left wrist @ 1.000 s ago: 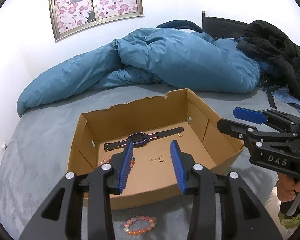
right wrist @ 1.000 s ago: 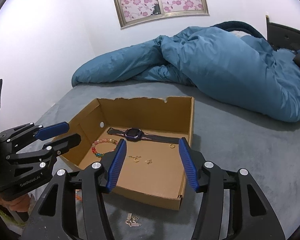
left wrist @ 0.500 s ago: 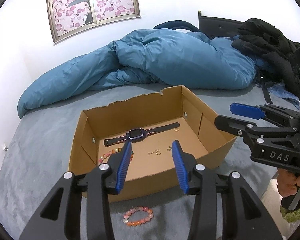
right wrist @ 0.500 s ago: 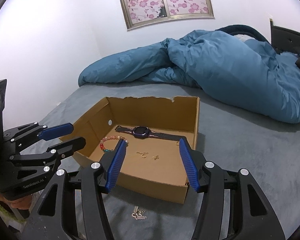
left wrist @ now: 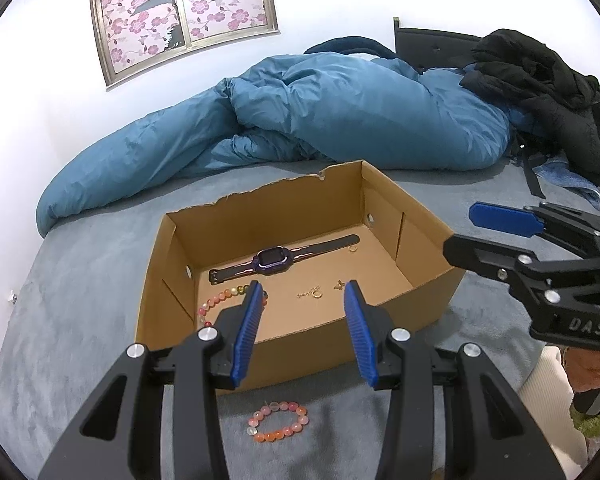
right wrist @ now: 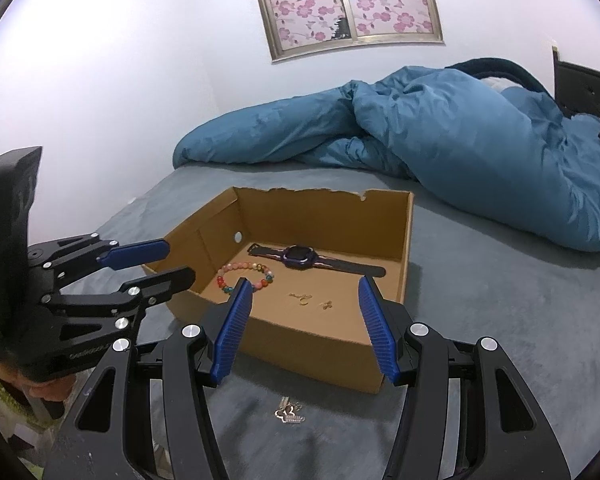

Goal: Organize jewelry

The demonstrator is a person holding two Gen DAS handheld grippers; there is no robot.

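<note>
An open cardboard box sits on the grey bed. Inside lie a purple-faced watch, a multicoloured bead bracelet and small gold pieces. An orange-pink bead bracelet lies on the bed in front of the box, below my left gripper, which is open and empty. A small silver brooch lies on the bed below my right gripper, also open and empty. Each gripper also shows in the other's view.
A crumpled blue duvet lies across the back of the bed. Black clothes are piled at the right, by a dark headboard. A flowered window is on the white wall.
Both grippers have pulled back and risen from the box, so the bracelet and the brooch on the bed show more fully. Nothing was taken hold of.
</note>
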